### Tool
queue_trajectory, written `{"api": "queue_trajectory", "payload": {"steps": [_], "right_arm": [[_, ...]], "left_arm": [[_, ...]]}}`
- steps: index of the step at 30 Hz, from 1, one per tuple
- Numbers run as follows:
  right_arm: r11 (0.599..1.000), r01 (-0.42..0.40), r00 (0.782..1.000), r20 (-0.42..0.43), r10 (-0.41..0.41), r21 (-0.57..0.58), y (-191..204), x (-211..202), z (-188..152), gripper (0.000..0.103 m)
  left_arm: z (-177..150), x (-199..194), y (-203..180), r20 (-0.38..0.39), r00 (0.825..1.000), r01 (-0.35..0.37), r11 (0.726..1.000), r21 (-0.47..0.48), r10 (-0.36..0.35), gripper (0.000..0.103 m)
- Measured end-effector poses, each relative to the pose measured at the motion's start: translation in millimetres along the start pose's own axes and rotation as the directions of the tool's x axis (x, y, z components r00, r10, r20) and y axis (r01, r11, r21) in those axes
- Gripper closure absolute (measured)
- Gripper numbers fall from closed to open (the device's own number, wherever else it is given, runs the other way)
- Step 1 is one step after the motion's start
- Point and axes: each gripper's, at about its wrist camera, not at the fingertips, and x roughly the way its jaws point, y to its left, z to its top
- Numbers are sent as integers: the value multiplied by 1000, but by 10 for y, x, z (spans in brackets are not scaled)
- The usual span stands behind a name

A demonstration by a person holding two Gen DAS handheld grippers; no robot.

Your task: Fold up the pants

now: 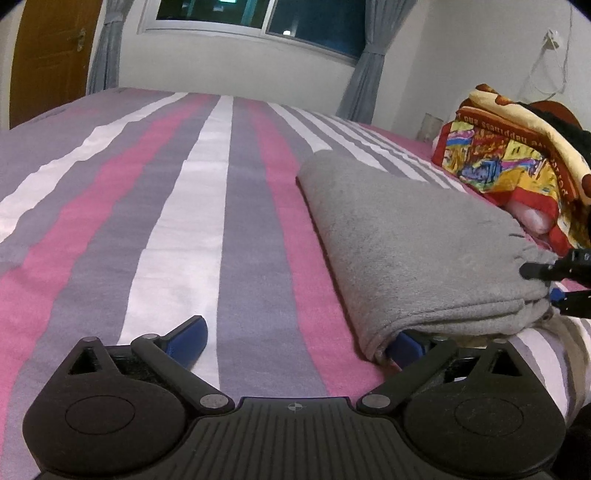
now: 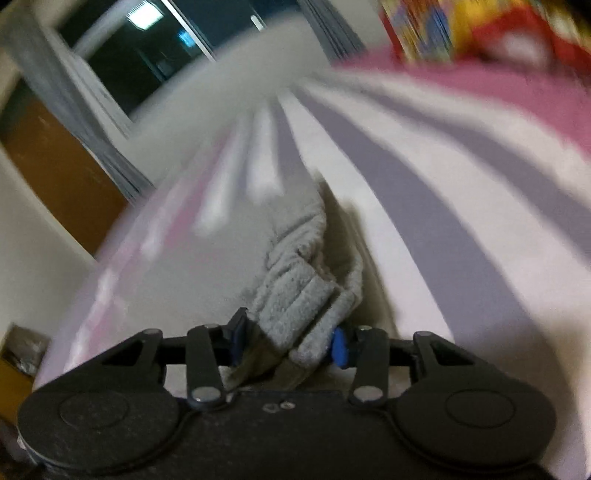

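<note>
The grey pants (image 1: pixel 413 236) lie folded on the right half of the striped bed sheet (image 1: pixel 184 221). My left gripper (image 1: pixel 295 332) stands open wide at their near left corner. Its right blue pad (image 1: pixel 406 343) is tucked under the fold's edge, and its left pad (image 1: pixel 192 330) rests over bare sheet. My right gripper (image 1: pixel 543 284) comes in from the right edge and pinches the pants' near right corner. In the blurred right wrist view, the right gripper (image 2: pixel 290 343) is shut on a bunched grey band of the pants (image 2: pixel 299 295), with both blue pads pressing on the cloth.
A colourful folded blanket (image 1: pixel 509 147) lies on the bed beyond the pants at the right. A window (image 1: pixel 258 18) with grey curtains is on the far wall, and a wooden door (image 1: pixel 48 55) is at the left. The left half of the sheet is bare.
</note>
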Motion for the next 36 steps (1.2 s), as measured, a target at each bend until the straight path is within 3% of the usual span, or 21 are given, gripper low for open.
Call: {"api": "queue_trajectory", "payload": {"steps": [3, 8, 10, 12, 13, 17, 19, 21, 24, 26, 28, 30, 32, 34, 36], "right_arm": [[999, -46, 997, 62, 48, -28, 114, -141, 38, 61], [973, -136, 976, 143, 163, -185, 293, -389, 112, 61], [984, -117, 986, 103, 131, -132, 161, -263, 116, 61], [999, -24, 998, -65, 22, -31, -58, 83, 94, 60], [999, -50, 996, -72, 51, 14, -164, 120, 68, 60], [997, -70, 995, -69, 67, -31, -128, 50, 82, 55], [997, -62, 997, -59, 59, -45, -127, -60, 123, 44], [993, -28, 999, 13, 29, -115, -112, -286, 165, 29], [978, 1, 997, 82, 16, -210, -82, -526, 275, 31], [970, 20, 995, 103, 5, -241, -72, -471, 369, 31], [966, 24, 994, 107, 3, -259, -24, -381, 446, 31], [957, 50, 997, 67, -32, -285, -9, -146, 470, 31], [939, 144, 985, -46, -166, -313, -61, 175, 431, 27], [953, 136, 983, -81, -163, -269, -166, 273, 502, 18], [952, 119, 991, -30, -132, -283, -148, 170, 639, 22]], "left_arm": [[1, 1, 6, 1, 1000, -1, 1000, -7, 1, 3], [-7, 8, 31, 6, 1000, 2, 1000, -29, -1, 3], [-11, 19, 11, 2, 1000, -4, 1000, -16, 4, 3], [-14, 25, -12, -2, 1000, -12, 1000, -3, 12, 3], [-19, 22, -15, -3, 1000, -14, 1000, -4, 14, 3], [-2, -34, -51, -34, 999, -22, 1000, 9, 22, 3], [20, -189, -32, -63, 998, 23, 1000, 2, -23, 3], [41, -388, 25, -40, 995, 85, 996, -34, -87, 3], [220, -472, 20, 37, 993, 114, 992, -63, -112, 3], [386, -331, -54, 61, 989, 142, 987, -71, -138, 3], [559, -62, -188, 39, 988, 154, 987, -51, -153, 3], [633, 325, -291, -71, 991, 111, 994, -22, -112, 3], [609, 646, -284, -198, 976, 84, 996, -35, -90, 1], [730, 706, -253, -192, 975, 103, 993, -62, -113, 0], [885, 747, -258, -156, 980, 117, 992, -39, -122, 0]]}}
